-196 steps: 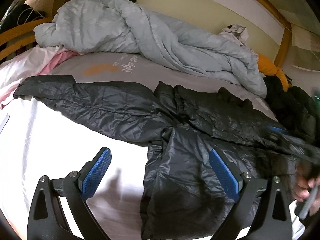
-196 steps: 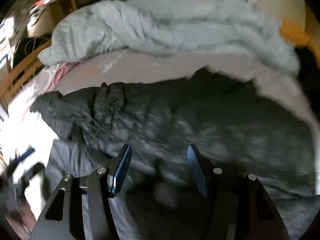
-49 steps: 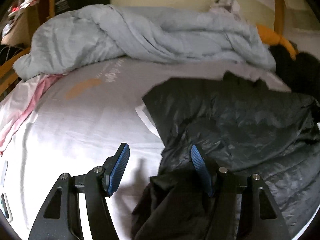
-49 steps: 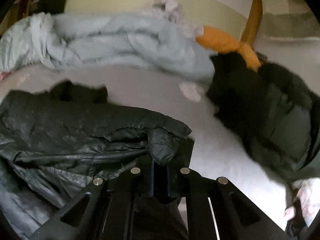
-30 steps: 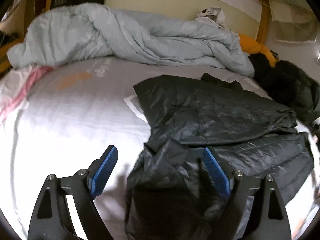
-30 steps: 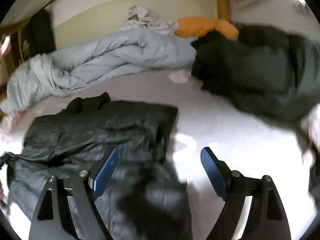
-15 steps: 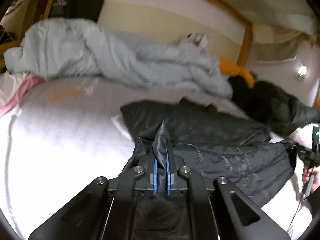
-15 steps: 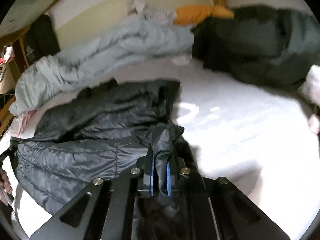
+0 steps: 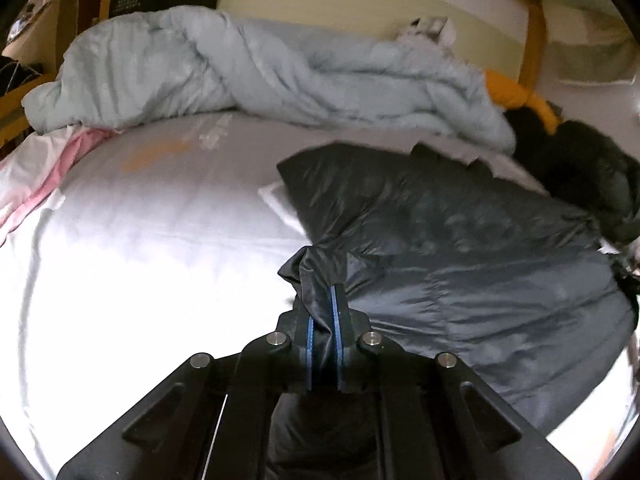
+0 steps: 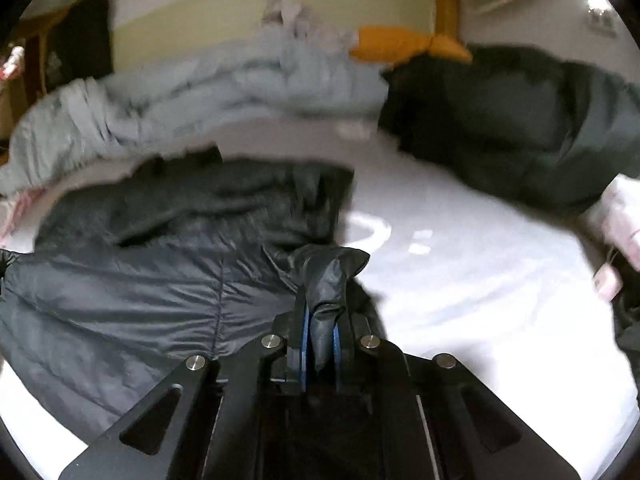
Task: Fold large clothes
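We're pinching the jacket [image 9: 460,248] hem with both claws: left gripper [image 9: 322,312] is clamping a bunched corner on its left edge, right gripper [image 10: 320,320] is clamping a bunched corner on its right edge. Jacket is lying across the white sheet [image 9: 140,248], part folded, collar toward the headboard. Behind it a pale blue duvet [image 9: 260,76] is sitting heaped; a dark coat [image 10: 512,120] and orange cloth [image 10: 400,46] are sitting far right.

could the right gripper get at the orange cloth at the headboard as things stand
Probably not right away. The right gripper is shut on a pinch of the black puffer jacket, and the orange cloth lies far off across the bed behind the dark green coat. It would have to let go first.
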A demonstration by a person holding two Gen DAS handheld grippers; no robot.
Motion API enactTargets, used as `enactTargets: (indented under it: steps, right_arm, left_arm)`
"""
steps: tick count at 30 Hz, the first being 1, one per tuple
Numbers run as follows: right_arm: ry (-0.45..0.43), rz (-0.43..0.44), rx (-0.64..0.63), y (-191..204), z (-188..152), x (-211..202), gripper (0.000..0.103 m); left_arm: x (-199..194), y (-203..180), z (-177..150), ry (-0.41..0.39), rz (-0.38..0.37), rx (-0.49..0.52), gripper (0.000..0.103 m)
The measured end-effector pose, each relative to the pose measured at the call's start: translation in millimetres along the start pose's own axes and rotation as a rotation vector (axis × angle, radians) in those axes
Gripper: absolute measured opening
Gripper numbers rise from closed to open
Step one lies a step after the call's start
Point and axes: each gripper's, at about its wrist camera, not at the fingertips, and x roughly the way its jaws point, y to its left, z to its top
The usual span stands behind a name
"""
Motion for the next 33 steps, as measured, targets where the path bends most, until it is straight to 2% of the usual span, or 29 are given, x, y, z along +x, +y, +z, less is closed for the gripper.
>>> enactTargets:
  steps: [2,6,12,13,14,15,17,18,20,21,22,23,26,30,33]
  right_arm:
    - [0.005,-0.021,-0.023,3,-2,7,0.01]
    - [0.033,-0.045,-0.063,6,-6,16,0.01]
    - [0.048,-0.039,-0.041,2,-12,20,0.011]
    - [0.042,-0.045,-0.045,1,-12,20,0.012]
    - [0.033,-0.058,-0.053,3,-12,17,0.013]
    - [0.021,-0.074,-0.059,4,-12,13,0.015]
    - [-0.006,-0.083,-0.041,5,-13,0,0.02]
    - [-0.025,-0.066,-0.024,5,-13,-8,0.024]
    - [-0.077,-0.03,-0.001,5,-13,-26,0.04]
    - [-0.108,-0.035,0.002,6,-13,-34,0.058]
    - [-0.137,-0.044,0.003,6,-13,-41,0.07]
    - [-0.193,-0.061,0.001,8,-13,-52,0.073]
    - [-0.259,-0.048,0.0,10,-12,-71,0.086]
    - [-0.303,-0.004,0.043,15,-13,-87,0.089]
    - [-0.311,-0.001,0.062,20,-17,-95,0.096]
  left_arm:
    - [12,-1,-1,0.02,0.026,0.009,0.01]
    - [26,4,-7,0.07,0.025,-0.013,0.015]
    - [18,12,-7,0.04,0.035,-0.057,0.031]
    - [12,12,-7,0.018,0.043,-0.061,0.045]
    - [5,13,-6,-0.005,0.06,-0.064,0.065]
    - [0,13,-5,-0.035,0.071,-0.064,0.071]
    - [-18,10,-3,-0.101,0.055,-0.055,0.073]
    - [-26,7,-1,-0.123,0.039,-0.047,0.073]
    - [-44,1,1,-0.17,0.024,-0.033,0.08]
    - [-51,-3,1,-0.192,0.02,-0.027,0.082]
    - [-59,-7,2,-0.212,0.015,-0.019,0.086]
    - [-66,-10,2,-0.228,0.011,-0.011,0.092]
    - [-89,-23,2,-0.289,0.01,0.015,0.102]
    - [-109,-35,2,-0.347,0.012,0.051,0.102]
    - [-115,-38,1,-0.358,0.006,0.071,0.102]
